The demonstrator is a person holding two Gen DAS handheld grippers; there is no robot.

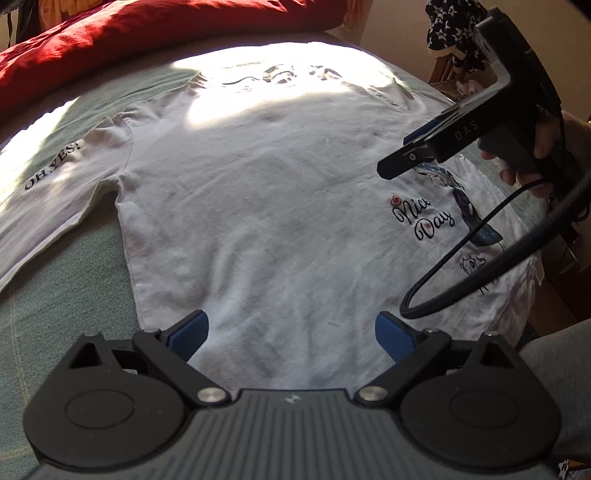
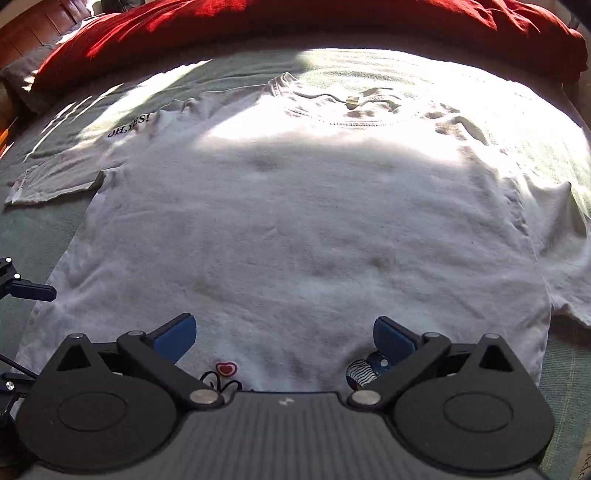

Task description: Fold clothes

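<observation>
A white T-shirt (image 2: 295, 221) lay flat on the bed (image 1: 55, 302), red blanket (image 2: 258, 26) at twelve o'clock, while the left gripper (image 1: 291, 336) and right gripper (image 2: 284, 336) hovered, fingers spread.

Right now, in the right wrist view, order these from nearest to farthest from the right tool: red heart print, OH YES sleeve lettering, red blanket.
1. Red heart print, just below the right tool.
2. Black "OH, YES!" sleeve lettering, far left.
3. Red blanket, along the far edge.
</observation>
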